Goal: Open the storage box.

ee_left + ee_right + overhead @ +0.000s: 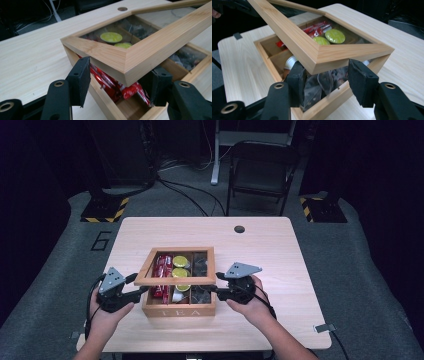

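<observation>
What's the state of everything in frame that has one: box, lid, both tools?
Tea box: open, compartments filled.
Glass-paned lid: raised at the front, tilted, not fully open.
Left tool: open, jaws straddling the lid's front left corner.
Right tool: open, jaws straddling the lid's front right corner.
Folding chair: unfolded, standing behind the table.

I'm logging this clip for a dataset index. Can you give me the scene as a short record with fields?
setting: wooden table
main object: wooden tea box, marked TEA on its front
lid: glass-paned wooden lid, front edge raised off the box
contents: red packets, green-topped pods, dark sachets
left gripper: open, jaws astride the lid's front-left corner
right gripper: open, jaws astride the lid's front-right corner
</observation>
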The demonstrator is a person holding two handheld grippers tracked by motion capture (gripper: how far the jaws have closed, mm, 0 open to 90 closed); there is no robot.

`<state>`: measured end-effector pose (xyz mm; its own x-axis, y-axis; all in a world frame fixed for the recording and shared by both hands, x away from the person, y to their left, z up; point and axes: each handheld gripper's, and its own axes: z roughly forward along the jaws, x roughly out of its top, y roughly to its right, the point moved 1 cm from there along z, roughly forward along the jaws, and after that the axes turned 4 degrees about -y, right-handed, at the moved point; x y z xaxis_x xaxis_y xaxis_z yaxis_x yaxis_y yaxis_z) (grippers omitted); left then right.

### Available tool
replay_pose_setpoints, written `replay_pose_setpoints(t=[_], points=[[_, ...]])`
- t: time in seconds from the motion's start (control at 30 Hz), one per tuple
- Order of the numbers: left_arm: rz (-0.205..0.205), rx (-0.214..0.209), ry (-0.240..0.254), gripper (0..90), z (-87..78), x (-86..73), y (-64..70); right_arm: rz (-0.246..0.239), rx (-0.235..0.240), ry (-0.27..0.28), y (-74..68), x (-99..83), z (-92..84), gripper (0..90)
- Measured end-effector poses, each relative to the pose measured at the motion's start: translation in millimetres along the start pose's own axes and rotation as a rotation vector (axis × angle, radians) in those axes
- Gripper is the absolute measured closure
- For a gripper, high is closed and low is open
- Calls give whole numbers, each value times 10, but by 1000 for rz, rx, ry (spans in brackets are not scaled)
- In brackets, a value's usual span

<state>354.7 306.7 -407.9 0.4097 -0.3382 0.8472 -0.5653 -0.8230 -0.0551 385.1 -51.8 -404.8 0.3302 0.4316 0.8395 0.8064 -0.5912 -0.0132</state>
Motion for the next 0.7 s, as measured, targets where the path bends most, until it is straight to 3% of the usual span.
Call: replay_pose_setpoints(t=[0.33, 0.5, 0.7], points=[[10, -4, 10, 446, 16, 214, -97, -16, -27, 19, 87, 225, 29, 445], [17, -2, 21, 449, 22, 311, -143, -16, -16, 21, 142, 328, 12, 448], [-14, -18, 39, 449, 82, 439, -248, -19, -22, 36, 201, 492, -15, 451]])
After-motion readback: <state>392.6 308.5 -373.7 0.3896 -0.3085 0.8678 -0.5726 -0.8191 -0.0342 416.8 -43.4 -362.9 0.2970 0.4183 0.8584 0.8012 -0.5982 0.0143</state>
